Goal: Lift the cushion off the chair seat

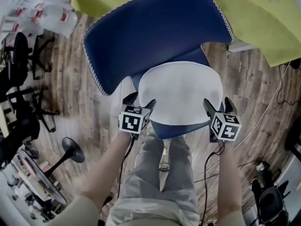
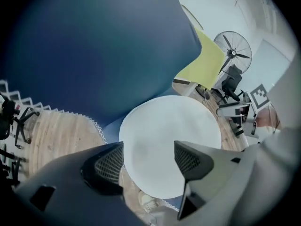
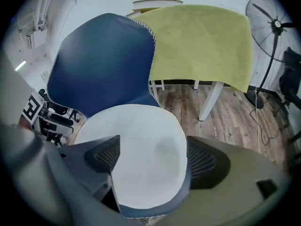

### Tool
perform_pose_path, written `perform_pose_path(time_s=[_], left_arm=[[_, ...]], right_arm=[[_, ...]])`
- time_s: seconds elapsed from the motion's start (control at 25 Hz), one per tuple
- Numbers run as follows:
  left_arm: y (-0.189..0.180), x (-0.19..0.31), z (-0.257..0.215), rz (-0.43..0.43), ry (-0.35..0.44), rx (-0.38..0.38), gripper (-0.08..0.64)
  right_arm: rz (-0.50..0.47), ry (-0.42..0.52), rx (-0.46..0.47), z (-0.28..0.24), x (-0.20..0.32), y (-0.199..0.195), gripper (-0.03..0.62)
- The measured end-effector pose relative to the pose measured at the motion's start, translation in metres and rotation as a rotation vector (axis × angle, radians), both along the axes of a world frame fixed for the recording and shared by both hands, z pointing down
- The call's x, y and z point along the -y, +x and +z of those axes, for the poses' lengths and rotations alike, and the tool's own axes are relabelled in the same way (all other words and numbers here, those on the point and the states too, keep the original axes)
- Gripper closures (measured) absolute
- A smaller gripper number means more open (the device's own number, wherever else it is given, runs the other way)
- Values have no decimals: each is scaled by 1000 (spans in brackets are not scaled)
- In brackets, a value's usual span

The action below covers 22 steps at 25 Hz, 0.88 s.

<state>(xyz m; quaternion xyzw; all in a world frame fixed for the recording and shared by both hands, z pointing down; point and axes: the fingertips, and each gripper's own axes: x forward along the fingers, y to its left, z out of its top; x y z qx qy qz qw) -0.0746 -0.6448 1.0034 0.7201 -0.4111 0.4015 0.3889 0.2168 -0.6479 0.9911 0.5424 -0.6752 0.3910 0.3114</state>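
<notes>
We see the white round cushion (image 1: 181,93) lying flat on the seat of a blue chair (image 1: 155,32). It covers most of the seat, and a blue strip shows past its rim at 6 o'clock. The chair's backrest rises from the cushion's 11 to 12 o'clock side and has a white zigzag trim along its edge.

In the head view the left tool (image 1: 140,101) sits at the cushion's 8 o'clock edge and the right tool (image 1: 218,105) at its 4 o'clock edge. Each carries its marker cube just behind the jaws.

In the left gripper view the left tool (image 2: 148,147) has its jaws spread wide. The cushion (image 2: 169,121) shows in the gap between them, with nothing clamped. In the right gripper view the right tool (image 3: 153,142) is spread the same way. The cushion (image 3: 141,121) and the seat's blue front lip fill that gap. We cannot tell whether any jaw touches the cushion's rim.

Beyond the backrest, at 1 o'clock, a yellow-green cloth (image 1: 254,18) hangs down, and a white leg (image 3: 210,100) shows beneath it. The floor (image 1: 70,79) is wood plank. A standing fan (image 3: 275,25) is at 2 o'clock in the right gripper view. Our grey trousers (image 1: 155,182) show at 6 o'clock, below the seat's front.
</notes>
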Motion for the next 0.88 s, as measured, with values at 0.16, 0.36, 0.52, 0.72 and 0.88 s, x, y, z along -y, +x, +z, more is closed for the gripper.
perform_pose_path(time_s=[0.16,0.36,0.52,0.72,0.88], left_arm=[[-7,2,32,-30,-23,22,230],[-18,-3,58,-110,-68,6,229],[-21,-5,76,-177,-92,-46,213],[-20,-7,83,-235,-121,-117,202],[-20,-7,81,-239,-114,-94,204]], right_arm=[[-1,-20,-16,31,3,11,156],[39,-50,-16,60,-1,18,153],[107,-78,16,80,-6,20,153],[199,-79,77,90,-12,23,155],[202,-53,52,86,-12,21,169]])
